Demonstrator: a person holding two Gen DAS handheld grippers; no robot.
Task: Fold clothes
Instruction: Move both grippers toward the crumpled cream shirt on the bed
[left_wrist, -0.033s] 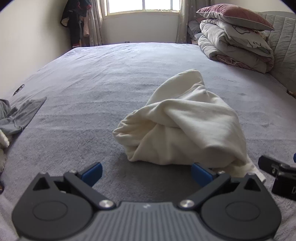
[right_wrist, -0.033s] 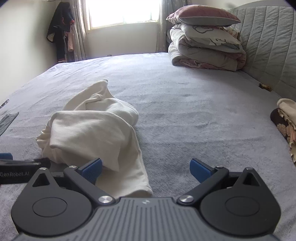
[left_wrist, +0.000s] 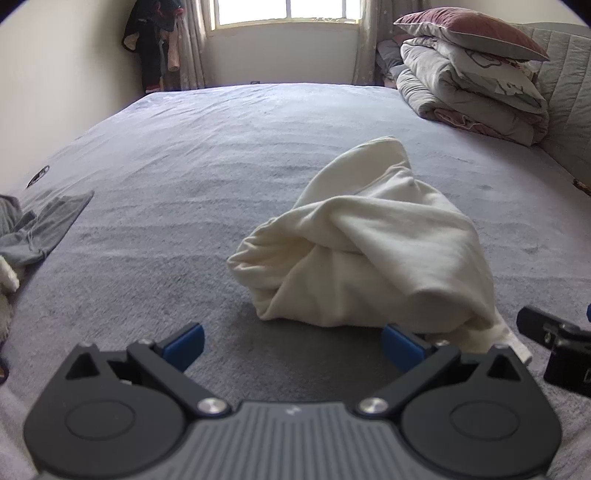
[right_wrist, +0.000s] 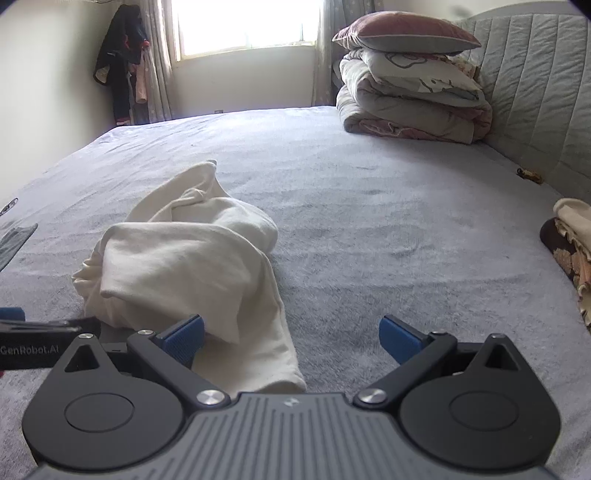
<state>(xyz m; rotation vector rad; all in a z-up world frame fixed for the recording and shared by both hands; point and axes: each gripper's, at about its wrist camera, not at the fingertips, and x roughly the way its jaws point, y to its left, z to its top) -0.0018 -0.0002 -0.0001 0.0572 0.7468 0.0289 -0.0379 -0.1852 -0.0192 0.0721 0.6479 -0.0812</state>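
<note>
A crumpled cream garment (left_wrist: 369, 254) lies in a heap on the grey bed (left_wrist: 184, 166); it also shows in the right wrist view (right_wrist: 184, 266). My left gripper (left_wrist: 291, 345) is open and empty, just in front of the heap's near edge, its right fingertip (left_wrist: 400, 347) close to the cloth. My right gripper (right_wrist: 291, 341) is open and empty, its left fingertip (right_wrist: 184, 338) beside the garment's near flap. Each gripper shows at the edge of the other's view: the right gripper's body (left_wrist: 554, 347) and the left gripper's body (right_wrist: 37, 343).
Folded quilts and a pillow (left_wrist: 472, 74) are stacked at the far right by the padded headboard (right_wrist: 535, 92). Grey clothes (left_wrist: 33, 229) lie at the bed's left edge. A patterned pile of clothes (right_wrist: 572, 251) sits at the right edge. Clothes hang by the window (left_wrist: 151, 44).
</note>
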